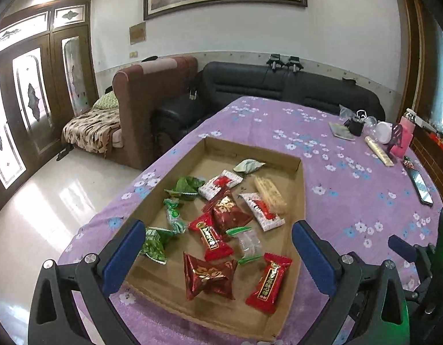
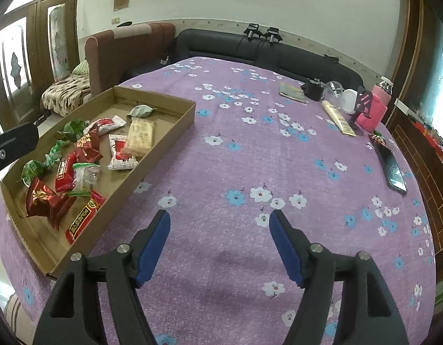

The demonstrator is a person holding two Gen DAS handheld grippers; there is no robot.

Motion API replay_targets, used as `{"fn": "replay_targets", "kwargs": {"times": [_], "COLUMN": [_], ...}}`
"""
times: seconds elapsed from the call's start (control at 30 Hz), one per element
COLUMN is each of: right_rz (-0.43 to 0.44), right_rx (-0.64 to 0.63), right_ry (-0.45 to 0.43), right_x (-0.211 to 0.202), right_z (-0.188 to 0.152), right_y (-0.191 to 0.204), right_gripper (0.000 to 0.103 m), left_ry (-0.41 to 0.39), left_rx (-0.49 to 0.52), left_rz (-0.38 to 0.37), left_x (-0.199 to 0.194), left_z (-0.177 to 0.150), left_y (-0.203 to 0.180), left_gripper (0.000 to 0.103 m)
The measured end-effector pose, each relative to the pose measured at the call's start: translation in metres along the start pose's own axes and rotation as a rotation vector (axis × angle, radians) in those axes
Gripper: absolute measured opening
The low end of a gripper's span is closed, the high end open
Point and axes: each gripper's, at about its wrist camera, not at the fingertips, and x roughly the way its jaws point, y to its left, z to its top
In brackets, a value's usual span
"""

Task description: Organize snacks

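Snacks are gathered in a cardboard tray on a purple floral tablecloth.

The left gripper is held above the tray's near end, jaws spread wide with nothing between them. The right gripper is held over bare cloth just right of the tray, jaws likewise apart. A beige wafer pack lies against the tray's right wall.

A bench under a purple flowered cloth carries a shallow cardboard tray at its left. Along the far right edge lie a phone, a pink bottle, a cream tube, a white tub and a folded cloth.
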Motion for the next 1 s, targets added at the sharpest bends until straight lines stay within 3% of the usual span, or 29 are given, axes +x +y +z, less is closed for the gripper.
{"fn": "replay_targets", "kwargs": {"times": [0.43,1.0], "right_rz": [0.000,0.011], "right_rx": [-0.027,-0.037], "right_ry": [-0.026,-0.038], "right_x": [-0.016,-0.024], "right_z": [0.001,0.001], "right_y": [0.010,0.014], "right_gripper": [0.072,0.073], "left_ry": [0.021,0.031], "left_rx": [0.019,0.021], "left_rz": [0.042,0.039], "left_x": [0.002,0.004], "left_z": [-0.003,-0.006], "left_y": [0.002,0.002], "left_gripper": [0.103,0.103]}}
